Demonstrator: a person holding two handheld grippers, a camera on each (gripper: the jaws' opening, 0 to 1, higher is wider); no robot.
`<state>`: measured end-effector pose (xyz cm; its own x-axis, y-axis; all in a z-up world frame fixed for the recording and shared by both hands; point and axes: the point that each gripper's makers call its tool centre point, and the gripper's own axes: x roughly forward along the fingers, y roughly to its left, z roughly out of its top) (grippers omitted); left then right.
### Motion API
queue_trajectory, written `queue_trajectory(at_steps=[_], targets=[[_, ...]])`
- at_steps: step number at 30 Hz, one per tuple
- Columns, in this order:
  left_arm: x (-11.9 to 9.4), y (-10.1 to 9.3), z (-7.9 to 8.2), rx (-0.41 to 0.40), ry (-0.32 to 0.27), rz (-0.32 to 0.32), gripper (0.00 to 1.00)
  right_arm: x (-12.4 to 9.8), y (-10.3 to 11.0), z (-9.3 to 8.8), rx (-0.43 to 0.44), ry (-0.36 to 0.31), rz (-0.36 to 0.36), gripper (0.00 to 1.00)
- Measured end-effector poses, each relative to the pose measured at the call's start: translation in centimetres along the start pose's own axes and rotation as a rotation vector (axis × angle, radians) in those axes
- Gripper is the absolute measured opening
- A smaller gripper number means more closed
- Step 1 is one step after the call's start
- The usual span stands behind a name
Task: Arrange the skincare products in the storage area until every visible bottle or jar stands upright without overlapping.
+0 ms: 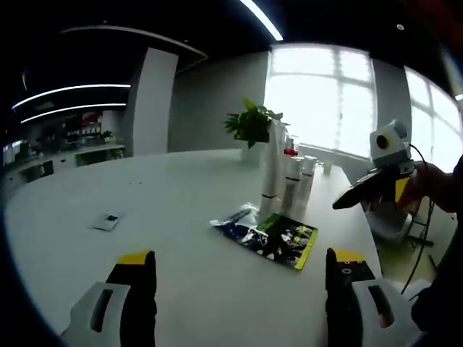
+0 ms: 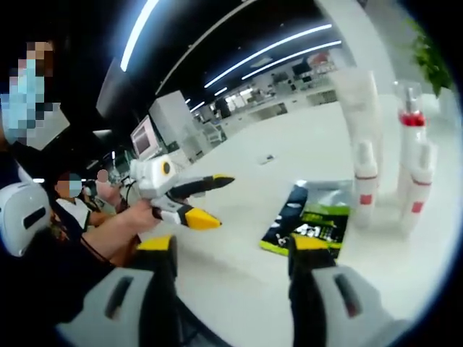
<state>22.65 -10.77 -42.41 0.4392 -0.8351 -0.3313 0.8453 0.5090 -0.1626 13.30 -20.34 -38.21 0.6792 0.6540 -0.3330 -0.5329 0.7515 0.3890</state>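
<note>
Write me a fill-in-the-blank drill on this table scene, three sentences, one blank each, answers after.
1. The white bottles stand ____ on the white table.
2. The dark and green sachet lies ____ on the table in front of the bottles.
3. Behind the bottles stands a potted ____ with green leaves.

Missing words: upright; flat; plant

A bright window backs the white table, with ceiling light strips and perhaps shelving beyond.
</note>
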Motion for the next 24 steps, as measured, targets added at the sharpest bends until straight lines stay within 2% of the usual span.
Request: queue_trajectory(at_steps=[7, 14, 22, 24], targets=[[-2.0, 1.2, -0.6, -0.004, 0.001, 0.027, 0.99, 1.2, 0.9, 0.2, -0.011, 0.012, 0.02, 0.63], [-4.9, 3.6, -1.3, -0.024, -0.007, 0.093, 0.99, 2.8, 1.9, 0.7, -0.024, 0.015, 0.049, 0.63], [-9.6, 7.2, -2.1, -0.06, -0.034, 0.205, 0.99, 5.2, 3.7, 1.2, -0.04, 0.022, 0.097, 0.63], [-10.4, 7.7, -2.2, -0.061, -0.038, 0.217, 0.99, 5.8, 4.2, 1.4, -0.047, 0.025, 0.109, 0.63]])
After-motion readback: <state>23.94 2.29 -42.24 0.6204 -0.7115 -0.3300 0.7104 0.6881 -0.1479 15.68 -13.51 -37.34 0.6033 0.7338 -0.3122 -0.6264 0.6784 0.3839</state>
